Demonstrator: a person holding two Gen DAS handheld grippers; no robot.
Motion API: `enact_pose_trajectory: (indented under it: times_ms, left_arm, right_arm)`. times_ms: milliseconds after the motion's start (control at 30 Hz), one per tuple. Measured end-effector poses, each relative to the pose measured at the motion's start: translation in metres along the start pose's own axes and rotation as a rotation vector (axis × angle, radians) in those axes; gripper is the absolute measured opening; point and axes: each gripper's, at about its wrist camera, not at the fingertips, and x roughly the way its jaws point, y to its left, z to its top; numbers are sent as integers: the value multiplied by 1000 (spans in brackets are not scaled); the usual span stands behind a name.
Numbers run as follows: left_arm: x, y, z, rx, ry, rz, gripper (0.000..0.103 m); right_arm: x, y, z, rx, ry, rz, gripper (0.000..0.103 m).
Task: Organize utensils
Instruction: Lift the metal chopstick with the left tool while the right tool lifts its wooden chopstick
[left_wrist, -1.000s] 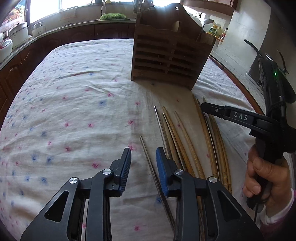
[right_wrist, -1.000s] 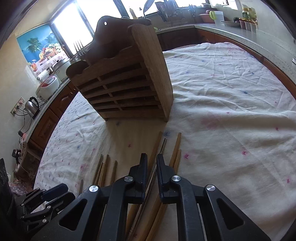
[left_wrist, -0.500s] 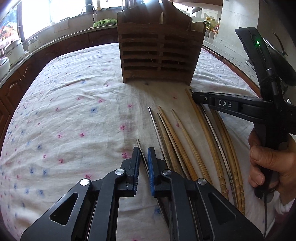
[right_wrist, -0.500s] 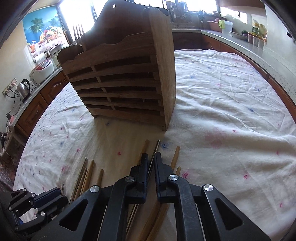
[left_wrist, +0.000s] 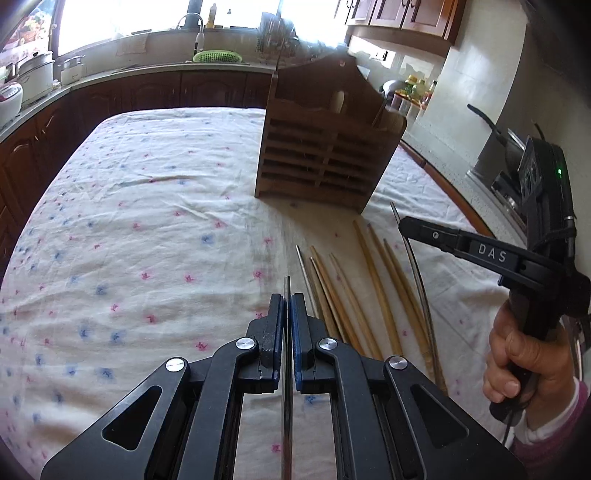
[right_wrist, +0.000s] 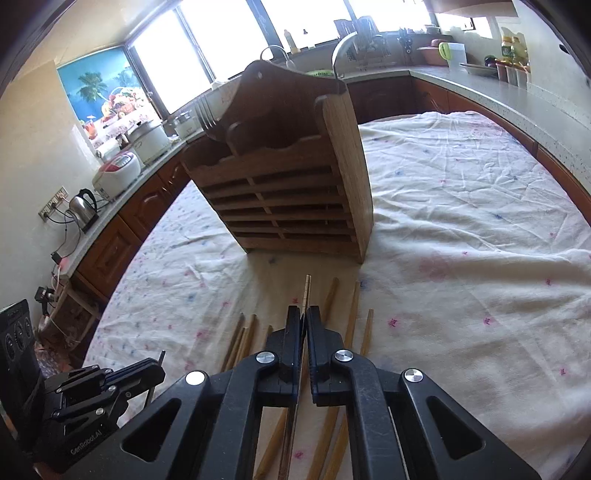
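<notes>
A slatted wooden utensil holder (left_wrist: 325, 155) stands on the flowered tablecloth; it also shows in the right wrist view (right_wrist: 295, 184) with a fork in it. Several bamboo chopsticks (left_wrist: 380, 291) and a metal one (left_wrist: 306, 273) lie in front of it. My left gripper (left_wrist: 287, 301) is shut on a metal chopstick (left_wrist: 287, 286), lifted off the cloth. My right gripper (right_wrist: 306, 314) is shut on another chopstick (right_wrist: 306, 290), raised above the loose ones (right_wrist: 352, 314). The right gripper also shows in the left wrist view (left_wrist: 406, 223), and the left one in the right wrist view (right_wrist: 155, 371).
The tablecloth (left_wrist: 147, 229) covers a round table. Dark wooden cabinets and a counter (left_wrist: 129, 85) ring it, with a rice cooker (right_wrist: 118, 173), a kettle (right_wrist: 83, 206) and a sink with a green basket (left_wrist: 217, 56).
My left gripper closed on the metal chopstick and lifted it. My right gripper, shut throughout, lifted its chopstick. Both views rose and pulled back from the holder.
</notes>
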Motion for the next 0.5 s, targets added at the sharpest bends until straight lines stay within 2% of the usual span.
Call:
enact_pose_trajectory:
  times_ms: [300,500]
  left_arm:
    - [-70,3,23,-23,-166,-54,3]
    - [-93,2,31,-22,-227,-69,3]
  right_arm:
    - [-72,20,11,-32,-148,60,3]
    - [-103,26,20,-44,-227,84,0]
